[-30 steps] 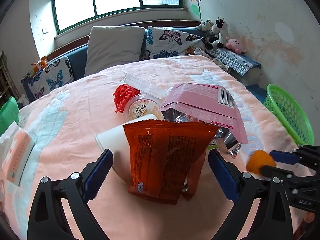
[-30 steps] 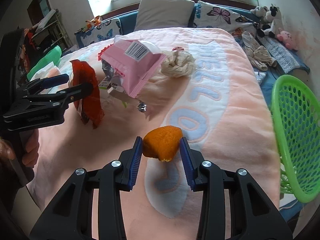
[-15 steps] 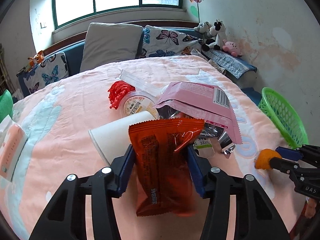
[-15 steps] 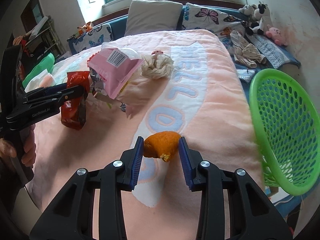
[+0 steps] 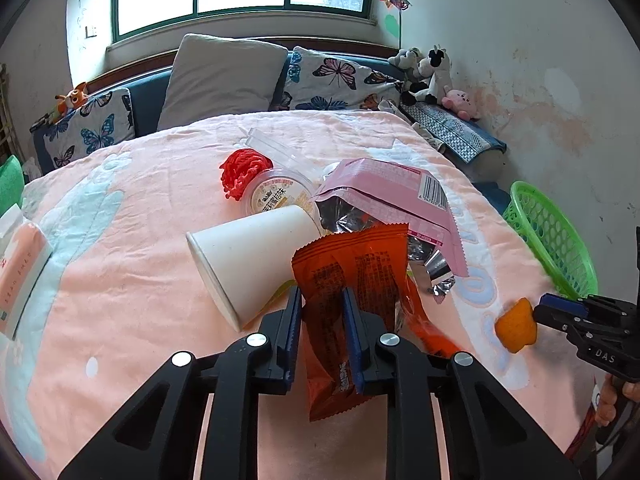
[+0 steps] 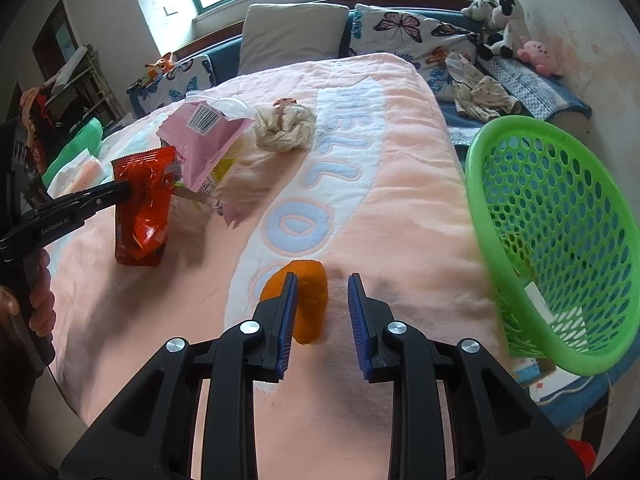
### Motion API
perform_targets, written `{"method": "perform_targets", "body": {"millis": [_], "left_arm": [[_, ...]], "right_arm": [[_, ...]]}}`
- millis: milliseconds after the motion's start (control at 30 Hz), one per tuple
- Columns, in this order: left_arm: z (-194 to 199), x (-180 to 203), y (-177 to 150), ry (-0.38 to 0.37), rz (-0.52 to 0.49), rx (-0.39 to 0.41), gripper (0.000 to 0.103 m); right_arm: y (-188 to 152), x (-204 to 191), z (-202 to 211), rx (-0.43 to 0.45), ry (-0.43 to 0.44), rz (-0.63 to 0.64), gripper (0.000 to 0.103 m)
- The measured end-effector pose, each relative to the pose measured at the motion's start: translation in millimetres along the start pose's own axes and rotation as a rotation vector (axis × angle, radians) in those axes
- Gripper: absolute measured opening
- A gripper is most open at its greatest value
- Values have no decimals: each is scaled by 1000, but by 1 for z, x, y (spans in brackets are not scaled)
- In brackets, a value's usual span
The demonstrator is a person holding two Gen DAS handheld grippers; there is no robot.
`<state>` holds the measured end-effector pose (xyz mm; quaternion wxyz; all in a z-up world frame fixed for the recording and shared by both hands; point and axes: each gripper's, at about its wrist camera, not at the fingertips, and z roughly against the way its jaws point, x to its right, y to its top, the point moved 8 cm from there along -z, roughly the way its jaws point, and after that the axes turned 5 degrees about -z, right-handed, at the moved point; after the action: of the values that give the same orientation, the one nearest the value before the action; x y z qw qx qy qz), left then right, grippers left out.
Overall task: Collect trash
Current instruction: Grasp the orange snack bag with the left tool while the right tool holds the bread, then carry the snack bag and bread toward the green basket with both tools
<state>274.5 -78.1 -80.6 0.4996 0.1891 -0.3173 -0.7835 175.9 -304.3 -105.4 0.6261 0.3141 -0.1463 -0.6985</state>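
An orange-red snack wrapper (image 5: 360,264) stands crumpled on the pink blanket. My left gripper (image 5: 322,312) has its jaws closing on it, both pads pressing its lower half. The right wrist view shows the same grip from the side, wrapper (image 6: 140,208) in the left gripper (image 6: 128,192). My right gripper (image 6: 322,280) is shut on a piece of orange peel (image 6: 310,292). The peel sits skewed toward the left finger, and a sliver of blanket shows beside the right pad. In the left wrist view the peel (image 5: 516,328) sticks out at the right gripper's (image 5: 540,314) tips. The green mesh basket (image 6: 520,124) stands tilted just to the right.
Behind the wrapper lie a white paper cup (image 5: 248,256), a pink foil packet (image 5: 384,192), a round lidded tub (image 5: 276,196) and a red net (image 5: 240,170). A crumpled tissue ball (image 6: 286,128) lies mid-bed. A tissue pack (image 5: 20,272) is at the left edge. Pillows and plush toys line the headboard.
The left jaws went from wide open to pinching the wrapper, which crumpled and lifted. The right gripper carried the peel toward the basket, which now looms larger. The peel slewed toward the left finger.
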Motion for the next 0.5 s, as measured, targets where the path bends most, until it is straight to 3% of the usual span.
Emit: {"method": "perform_targets", "body": {"millis": [67, 100, 400, 500], "left_arm": [[2, 0, 0, -9, 2, 6, 18], [2, 1, 1, -10, 3, 7, 18], [16, 5, -1, -44, -4, 36, 15], [22, 7, -2, -49, -7, 46, 15]], "right_arm": [[-1, 2, -1, -1, -1, -9, 57], [-2, 1, -1, 5, 6, -12, 62], [-7, -16, -22, -23, 4, 23, 62], [-8, -15, -30, -30, -23, 26, 51]]}}
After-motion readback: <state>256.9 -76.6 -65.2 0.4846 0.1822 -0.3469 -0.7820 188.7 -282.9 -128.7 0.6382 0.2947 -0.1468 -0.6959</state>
